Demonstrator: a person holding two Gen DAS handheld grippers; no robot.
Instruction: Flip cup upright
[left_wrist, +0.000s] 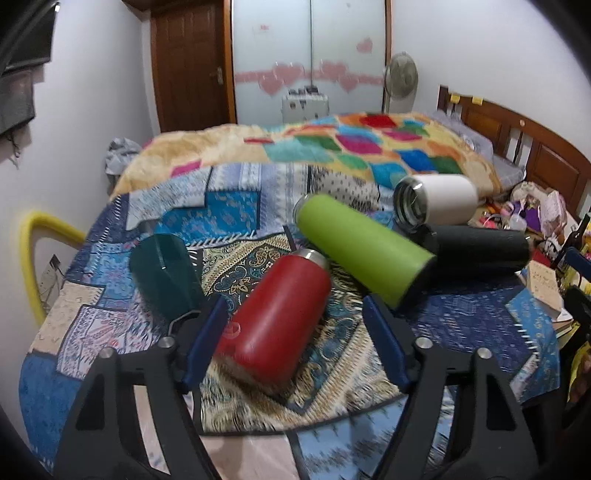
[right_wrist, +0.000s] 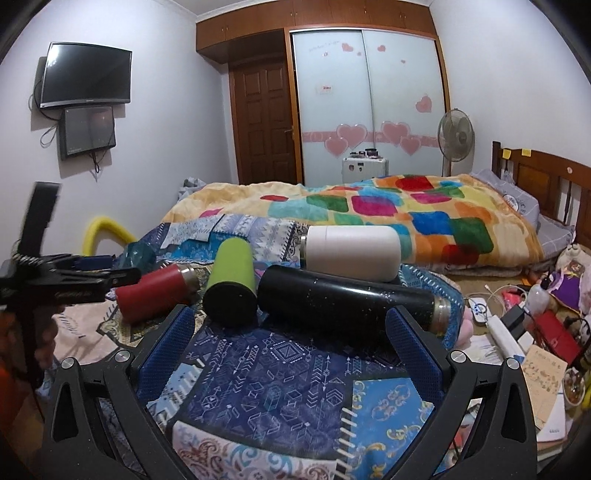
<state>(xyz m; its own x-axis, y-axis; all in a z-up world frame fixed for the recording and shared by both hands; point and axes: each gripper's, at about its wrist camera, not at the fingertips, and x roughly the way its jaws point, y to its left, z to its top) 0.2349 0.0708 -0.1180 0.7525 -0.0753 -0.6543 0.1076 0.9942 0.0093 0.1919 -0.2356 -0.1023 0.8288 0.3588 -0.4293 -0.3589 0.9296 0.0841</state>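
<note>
- My left fingers are spread wide, one blue pad on each side of the red metal flask with a steel neck; the left pad sits just beside its base, the right pad stands apart, so nothing is pinched.
- The red flask lies on its side on the patchwork-covered desk, its neck pointing toward 1 o'clock in the left wrist view.
- At 10 o'clock from it lies a dark green plastic cup, also on its side.
- At 1 o'clock lies a lime-green cylindrical flask, its dark base end close to my right pad.
- Beyond it, a black speckled flask lies across at 2 o'clock, with a white cylindrical flask just behind, open mouth facing left.
- My right fingers are spread too, holding nothing, above the blue patterned cloth; the black flask lies crosswise just beyond their tips at 12 o'clock.
- A bed with a colourful checked blanket fills the background.
</note>
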